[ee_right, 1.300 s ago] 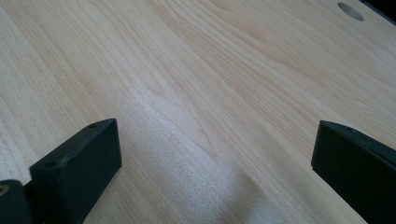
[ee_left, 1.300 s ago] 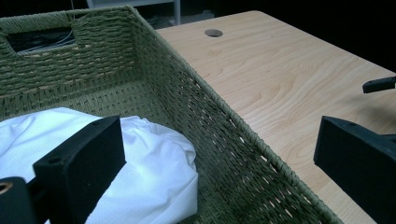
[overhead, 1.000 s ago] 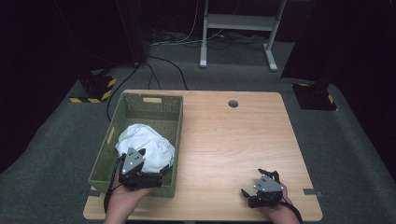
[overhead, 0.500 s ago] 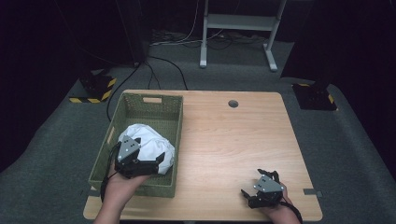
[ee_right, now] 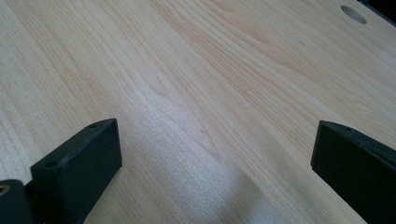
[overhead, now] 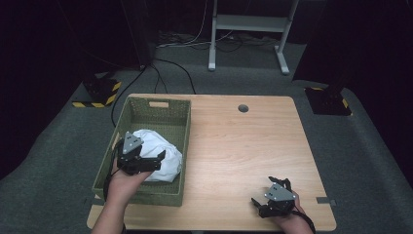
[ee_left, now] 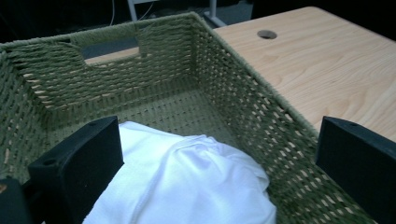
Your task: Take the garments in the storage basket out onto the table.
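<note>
As I hovered: left gripper (overhead: pixel 146 161) fingers wide over cloth (ee_left: pixel 187 186) in basket (overhead: pixel 146 105).
Right gripper (overhead: pixel 275 197): fingers wide, table (overhead: pixel 234 146).
Risk: snagging weave, missing cloth.

The high view looks forward and down from above the person's side, taking in the whole table (overhead: pixel 234 141), the basket (overhead: pixel 146 109) at its left and the floor beyond. The left gripper view sits low and close inside the basket (ee_left: pixel 219 84), facing its far wall, with the cloth (ee_left: pixel 187 182) just below; it shares basket, cloth and the table's hole (ee_left: pixel 266 34) with the high view. The right gripper view skims close over the tabletop (ee_right: pixel 196 93), facing the same hole (ee_right: pixel 353 14), seen from above too (overhead: pixel 243 108).
</note>
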Demonstrator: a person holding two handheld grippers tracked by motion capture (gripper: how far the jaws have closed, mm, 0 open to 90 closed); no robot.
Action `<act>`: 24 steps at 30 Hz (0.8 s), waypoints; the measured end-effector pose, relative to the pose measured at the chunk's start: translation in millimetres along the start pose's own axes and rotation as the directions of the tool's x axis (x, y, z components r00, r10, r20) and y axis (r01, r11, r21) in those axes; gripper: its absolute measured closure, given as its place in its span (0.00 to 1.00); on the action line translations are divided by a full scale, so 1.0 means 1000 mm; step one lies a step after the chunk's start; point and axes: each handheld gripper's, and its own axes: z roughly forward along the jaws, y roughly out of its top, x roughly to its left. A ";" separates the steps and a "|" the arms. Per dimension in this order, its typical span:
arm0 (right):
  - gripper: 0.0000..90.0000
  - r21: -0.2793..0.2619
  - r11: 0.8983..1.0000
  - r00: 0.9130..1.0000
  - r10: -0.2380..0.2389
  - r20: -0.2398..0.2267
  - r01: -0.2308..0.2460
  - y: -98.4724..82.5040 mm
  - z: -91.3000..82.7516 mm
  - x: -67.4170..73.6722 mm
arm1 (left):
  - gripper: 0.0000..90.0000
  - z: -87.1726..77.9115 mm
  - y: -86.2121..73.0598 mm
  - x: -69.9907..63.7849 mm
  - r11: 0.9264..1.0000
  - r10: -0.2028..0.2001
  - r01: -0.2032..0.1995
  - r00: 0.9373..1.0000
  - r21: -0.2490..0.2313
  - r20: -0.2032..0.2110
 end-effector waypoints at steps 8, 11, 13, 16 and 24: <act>0.01 0.000 1.000 1.000 0.000 0.000 0.000 0.000 0.000 0.000 | 0.01 0.019 0.000 0.019 0.997 -0.007 0.009 1.000 0.074 -0.029; 0.01 -0.001 1.000 1.000 -0.003 -0.002 0.003 0.000 0.000 0.000 | 0.02 0.023 -0.001 0.022 0.997 -0.007 0.010 1.000 0.083 -0.030; 0.01 -0.001 1.000 1.000 -0.002 -0.003 0.002 0.000 0.000 0.000 | 0.02 0.028 -0.002 0.025 0.995 -0.007 0.011 0.999 0.101 -0.031; 0.01 -0.002 1.000 1.000 -0.002 -0.002 0.002 0.000 0.000 0.000 | 0.03 0.036 -0.004 0.031 0.992 -0.042 0.044 0.999 0.116 -0.016; 0.01 -0.002 1.000 1.000 -0.003 -0.003 0.003 0.000 0.000 0.000 | 0.04 0.051 -0.009 0.033 0.983 -0.052 0.051 0.999 0.178 0.004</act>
